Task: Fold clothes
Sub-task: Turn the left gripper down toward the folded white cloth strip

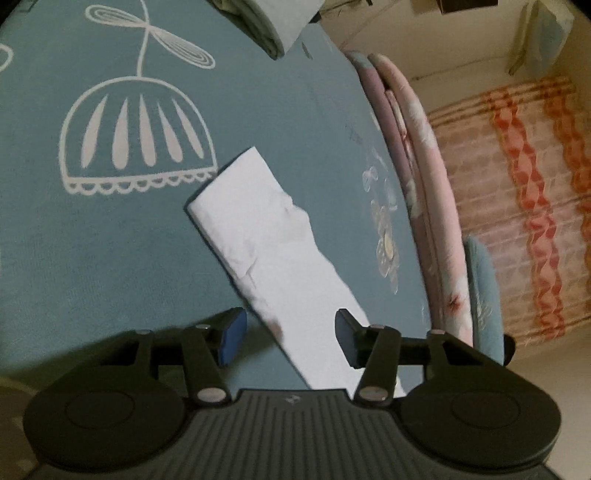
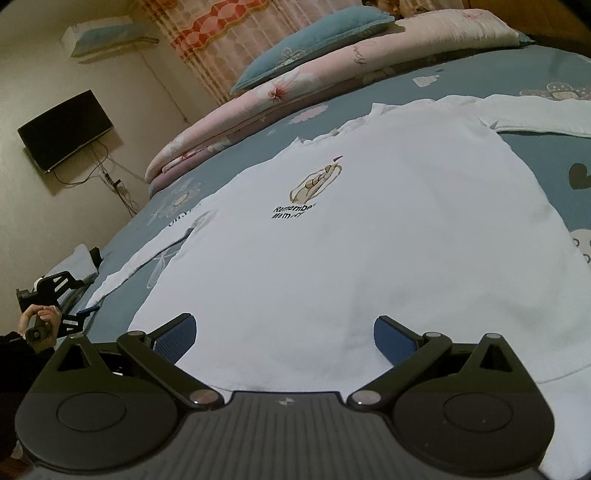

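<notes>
A: Right wrist view first; the white long-sleeved cotton shirt with a small printed figure and black lettering lies flat, front up, on the teal bedsheet printed with pale flowers and bells; its hem is nearest the camera, its neck farthest, so the long axis runs away from the lens toward the rolled pink floral quilt at the far edge of the bed.

B: And room around it?

A: Bare sheet shows on both sides of the body; one sleeve stretches out to the right near the top, the other trails down-left toward the bed's edge; a teal pillow lies behind the quilt; a black flat screen hangs on the wall beyond.

B: The right gripper?

A: Its blue ribbed pads stand wide apart above the hem, nothing pinched between them.

B: Left wrist view?

A: That sleeve lies as a long flat strip, slightly creased at mid-length, its cuff end pointing up-left and its near end running under the left gripper; the fingers are partly apart with the strip's near end between them; the right pad seems to overlap the cloth edge, but I cannot tell if it touches, and the left pad stands clear of it.

B: Free space there?

A: Open sheet to the left and ahead; a folded grey-green cloth lies at the top; the bed's edge, with the quilt, curves down the right; an orange-patterned sheer curtain hangs beyond.
</notes>
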